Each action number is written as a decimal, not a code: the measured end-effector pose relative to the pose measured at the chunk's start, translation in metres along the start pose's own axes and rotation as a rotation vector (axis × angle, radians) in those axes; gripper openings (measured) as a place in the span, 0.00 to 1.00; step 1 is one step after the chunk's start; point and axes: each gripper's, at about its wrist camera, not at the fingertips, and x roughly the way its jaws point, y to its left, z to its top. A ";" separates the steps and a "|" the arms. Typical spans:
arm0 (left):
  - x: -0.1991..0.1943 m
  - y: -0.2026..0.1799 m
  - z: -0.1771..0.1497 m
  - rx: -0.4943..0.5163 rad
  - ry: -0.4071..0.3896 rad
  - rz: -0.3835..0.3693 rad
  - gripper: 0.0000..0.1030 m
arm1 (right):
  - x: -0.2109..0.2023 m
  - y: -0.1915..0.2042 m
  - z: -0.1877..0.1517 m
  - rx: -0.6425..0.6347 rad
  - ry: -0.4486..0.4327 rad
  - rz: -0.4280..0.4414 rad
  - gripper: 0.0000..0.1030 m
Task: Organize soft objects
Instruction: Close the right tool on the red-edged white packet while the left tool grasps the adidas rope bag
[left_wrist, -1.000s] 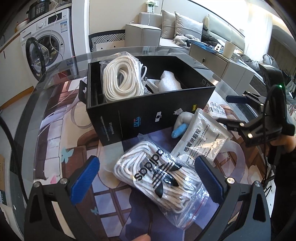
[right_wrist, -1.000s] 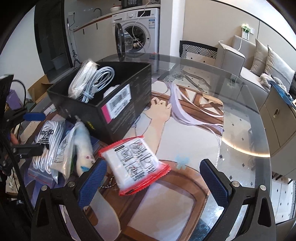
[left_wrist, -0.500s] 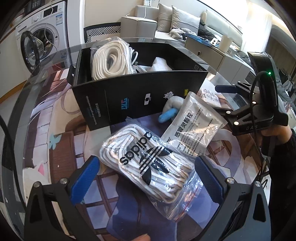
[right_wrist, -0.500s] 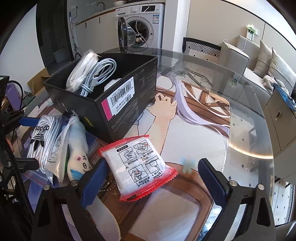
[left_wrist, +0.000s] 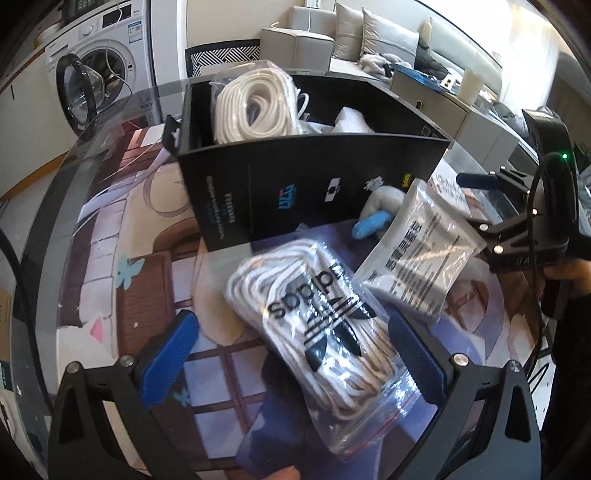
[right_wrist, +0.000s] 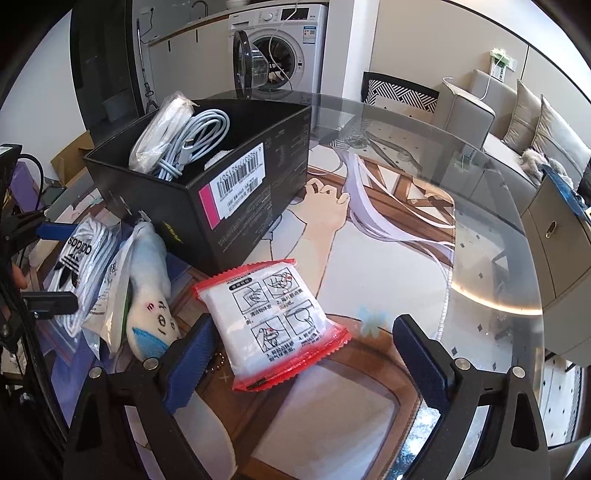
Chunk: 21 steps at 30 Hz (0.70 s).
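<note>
A clear bag of white laces with a black adidas logo (left_wrist: 321, 325) lies on the printed mat between the fingers of my left gripper (left_wrist: 293, 354), which is open; its pads do not press the bag. My right gripper (right_wrist: 304, 360) is open around a white packet with a red edge (right_wrist: 273, 317), which sits nearer the left finger. A silver pouch (left_wrist: 417, 251) and a blue-and-white plush toy (right_wrist: 147, 295) lie by the black box (left_wrist: 314, 184). The box holds a bagged white rope coil (left_wrist: 255, 107) and pale cables (right_wrist: 181, 140). The left gripper (right_wrist: 51, 264) also shows at the left edge of the right wrist view.
The round glass table's edge (right_wrist: 517, 229) curves around on the right. A washing machine (right_wrist: 280, 55) with its door open, a patterned chair (right_wrist: 399, 92) and a sofa (left_wrist: 369, 40) stand beyond the table. The right gripper's body (left_wrist: 524, 236) is close beside the silver pouch.
Both views have shifted slightly. The right gripper's fingers stand a little narrower than a second ago. Nothing has been taken hold of or moved on the table.
</note>
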 end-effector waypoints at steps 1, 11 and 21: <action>-0.002 0.006 -0.002 0.002 0.005 -0.001 1.00 | 0.000 -0.001 0.000 0.004 0.000 0.000 0.94; -0.010 0.025 -0.004 -0.048 -0.004 0.004 1.00 | 0.004 0.003 0.004 0.004 -0.006 0.020 0.94; -0.004 0.009 -0.005 -0.030 -0.035 0.032 0.99 | -0.001 0.007 0.002 0.001 -0.018 0.061 0.76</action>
